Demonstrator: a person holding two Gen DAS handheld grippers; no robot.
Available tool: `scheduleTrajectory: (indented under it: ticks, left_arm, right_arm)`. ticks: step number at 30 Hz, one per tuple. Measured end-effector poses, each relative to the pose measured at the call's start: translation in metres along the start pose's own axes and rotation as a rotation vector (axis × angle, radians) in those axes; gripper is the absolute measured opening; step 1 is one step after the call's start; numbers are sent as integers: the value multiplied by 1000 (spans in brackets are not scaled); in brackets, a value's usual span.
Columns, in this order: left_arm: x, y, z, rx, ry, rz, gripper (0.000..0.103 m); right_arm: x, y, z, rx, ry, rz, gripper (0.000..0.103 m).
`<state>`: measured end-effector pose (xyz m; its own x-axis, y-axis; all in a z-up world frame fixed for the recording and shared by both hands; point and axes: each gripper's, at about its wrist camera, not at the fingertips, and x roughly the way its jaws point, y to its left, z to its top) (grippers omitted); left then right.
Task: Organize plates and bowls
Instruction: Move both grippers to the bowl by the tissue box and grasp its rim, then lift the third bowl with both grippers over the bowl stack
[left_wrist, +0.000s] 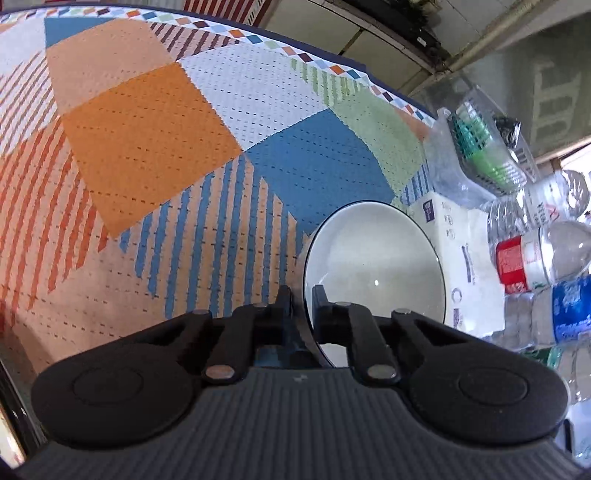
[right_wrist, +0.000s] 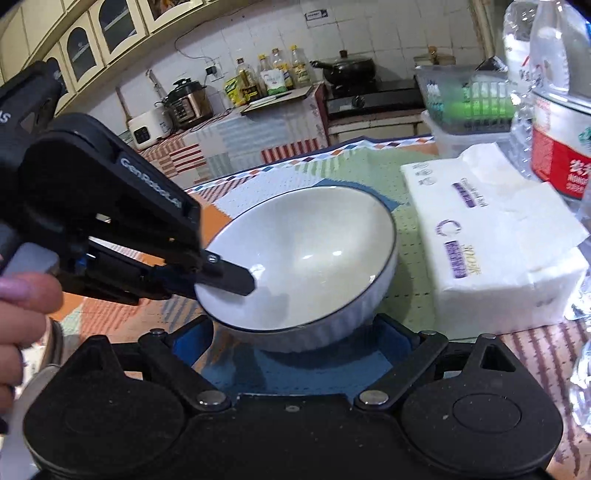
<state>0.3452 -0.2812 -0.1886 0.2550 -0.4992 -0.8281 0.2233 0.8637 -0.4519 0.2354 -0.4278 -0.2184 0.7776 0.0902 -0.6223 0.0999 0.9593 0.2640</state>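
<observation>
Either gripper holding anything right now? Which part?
The left gripper is shut on the white bowl, pinching its rim, one finger inside and one outside. The right gripper is open and holds nothing.

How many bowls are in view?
1: a white bowl beside the tissue pack, its rim clamped by the left gripper. Others may be hidden.

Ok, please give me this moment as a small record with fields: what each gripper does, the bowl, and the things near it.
left gripper: shut on the bowl's rim, one finger inside
right gripper: open, fingertips hidden under the bowl
bowl: white, dark rim line, ribbed outside, empty, tilted
tablecloth: checked, many colours
tissue pack: white, beside the bowl, apart from it
water bottles: past the tissue pack
basket: clear, green item inside
</observation>
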Motion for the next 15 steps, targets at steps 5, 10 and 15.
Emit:
scheduleTrajectory:
  ticks: [5,10,15]
  left_arm:
    - [-8,-3,-2,36,31,15,11]
    - [-29,0,-8,58,31,-6,11]
    - [-60,-11,-11,94,14,-14,11]
  right_arm:
    - [-1,4,-1,-60,8,1,94]
    - [-14,15,0,-95,7,27,94]
    - [-39,31,12,-120,-15,20,94]
